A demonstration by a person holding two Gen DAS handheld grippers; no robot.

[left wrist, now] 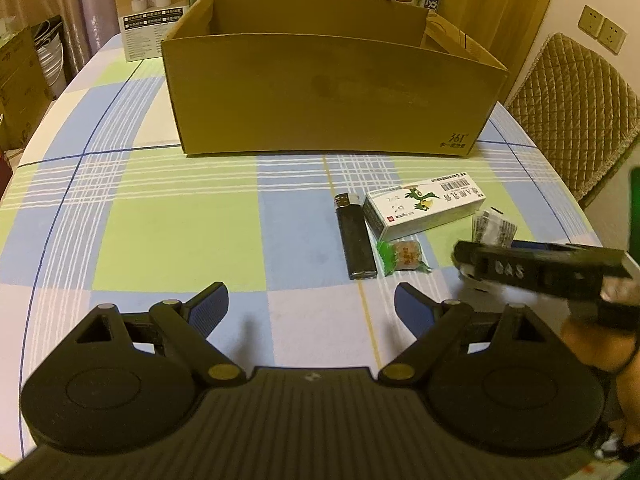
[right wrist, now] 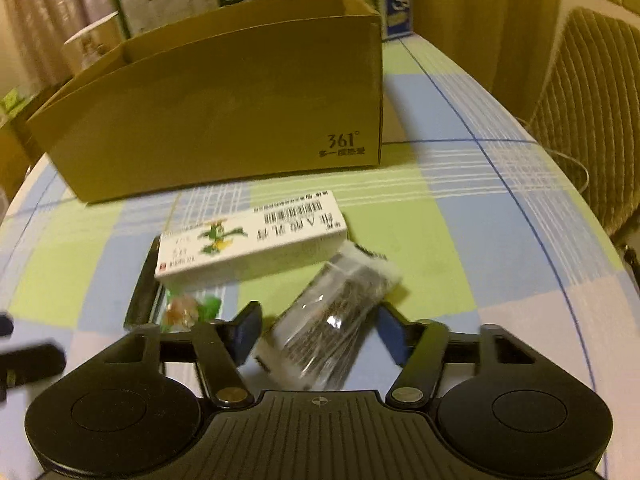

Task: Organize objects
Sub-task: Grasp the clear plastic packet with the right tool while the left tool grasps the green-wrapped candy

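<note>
In the right wrist view a clear packet (right wrist: 332,316) with dark contents lies tilted between the blue pads of my right gripper (right wrist: 320,330). The fingers sit close on either side and I see no firm hold. Beyond it are a white medicine box (right wrist: 252,242), a wrapped candy (right wrist: 184,312) and a dark lighter (right wrist: 142,296). The left wrist view shows the lighter (left wrist: 354,236), candy (left wrist: 404,258), medicine box (left wrist: 424,208) and packet (left wrist: 494,228) to the right. My left gripper (left wrist: 310,304) is open over bare cloth. The right gripper (left wrist: 460,256) reaches in from the right, held by a hand (left wrist: 592,340).
An open-topped cardboard box (left wrist: 328,96) stands behind the items on the checked tablecloth (left wrist: 172,232). Printed cartons (left wrist: 152,12) stand at the back. A quilted chair (left wrist: 580,104) is at the right, past the table edge. Storage boxes (left wrist: 20,84) stand off the left side.
</note>
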